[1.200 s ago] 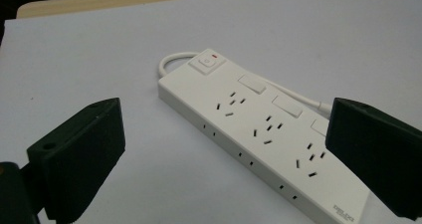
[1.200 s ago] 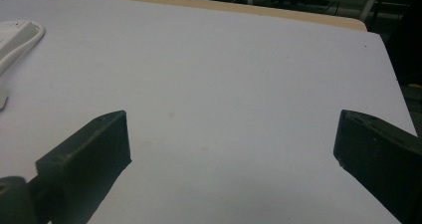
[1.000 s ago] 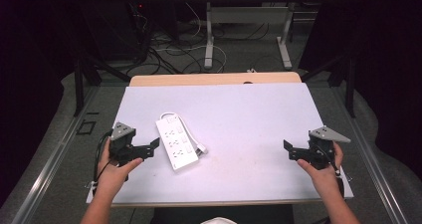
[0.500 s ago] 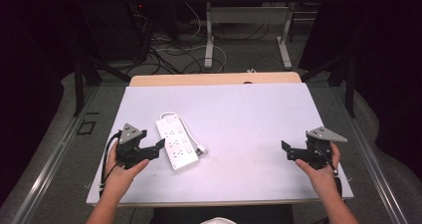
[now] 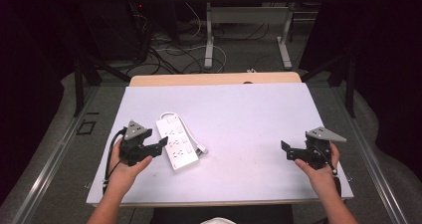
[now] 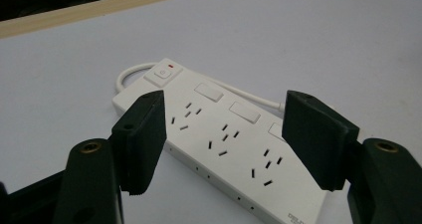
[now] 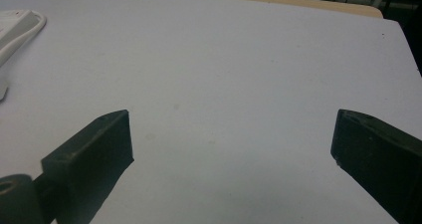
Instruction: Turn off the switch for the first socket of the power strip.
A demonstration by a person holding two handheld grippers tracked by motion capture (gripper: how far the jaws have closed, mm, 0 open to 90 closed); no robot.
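A white power strip (image 5: pixel 177 142) with several sockets lies on the left part of the pale table (image 5: pixel 249 109), its switch end away from me. My left gripper (image 5: pixel 160 148) is at its left side, pointing at it. In the left gripper view the strip (image 6: pixel 224 139) lies just beyond the black jaws, which have just been closing; the pads stand apart and press on nothing. My right gripper (image 5: pixel 285 152) hovers at the table's right side, far from the strip. Its jaws (image 7: pixel 231 129) have closed a little but still stand wide apart over bare table, with nothing between them.
The strip's short white cord (image 5: pixel 200 147) curls along its right side. A wooden strip (image 5: pixel 214 78) runs along the table's far edge. Beyond it are desk legs (image 5: pixel 210 40) and loose cables on the floor. Dark floor drops away on both sides of the table.
My left gripper has moved right, up to the power strip, and its jaws have narrowed. The right hand has stayed where it was.
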